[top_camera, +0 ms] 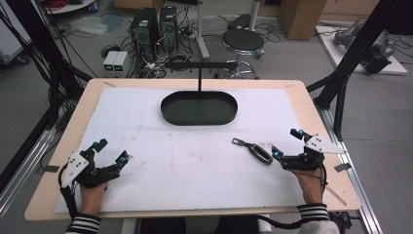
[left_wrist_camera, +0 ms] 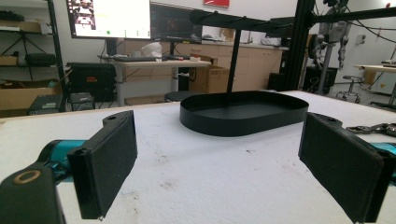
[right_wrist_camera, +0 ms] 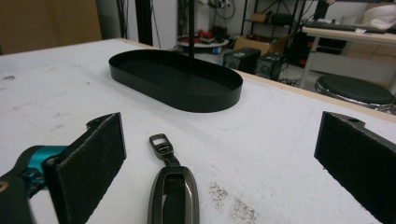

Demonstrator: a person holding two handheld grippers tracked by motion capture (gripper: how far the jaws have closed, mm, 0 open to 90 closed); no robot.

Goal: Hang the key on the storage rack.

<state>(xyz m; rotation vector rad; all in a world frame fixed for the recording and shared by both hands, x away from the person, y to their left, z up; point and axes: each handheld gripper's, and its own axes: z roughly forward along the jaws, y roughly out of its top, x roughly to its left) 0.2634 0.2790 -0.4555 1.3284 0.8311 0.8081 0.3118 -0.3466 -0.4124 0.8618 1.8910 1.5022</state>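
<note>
From the high view, the left gripper (top_camera: 113, 150) rests near the front left corner of the white mat (top_camera: 146, 117), jaws spread wide with nothing between them, well apart from anything to pick up; it looks parked out of the way. The right gripper (top_camera: 286, 142) sits at the front right, also wide open and empty, its near jaw tip just beside the key fob (top_camera: 254, 150), which lies flat on the mat between the gripper and the black oval tray (top_camera: 199, 107) further back. A stand (top_camera: 199, 73) with a crossbar rises behind the tray, likely there for hanging things. In the left gripper view, the two black pads (left_wrist_camera: 112, 158) stand far apart over bare mat, aimed at the tray (left_wrist_camera: 243, 116), and part of the key fob (left_wrist_camera: 373, 128) shows at the far right. In the right gripper view, the key fob (right_wrist_camera: 172, 191) lies lengthwise just inside the left pad (right_wrist_camera: 88, 163), its small loop pointing toward the tray (right_wrist_camera: 175, 81). The wide opening suggests the gripper is lining up to close on the fob, though it sits off-centre, so a shift sideways seems needed first.
</note>
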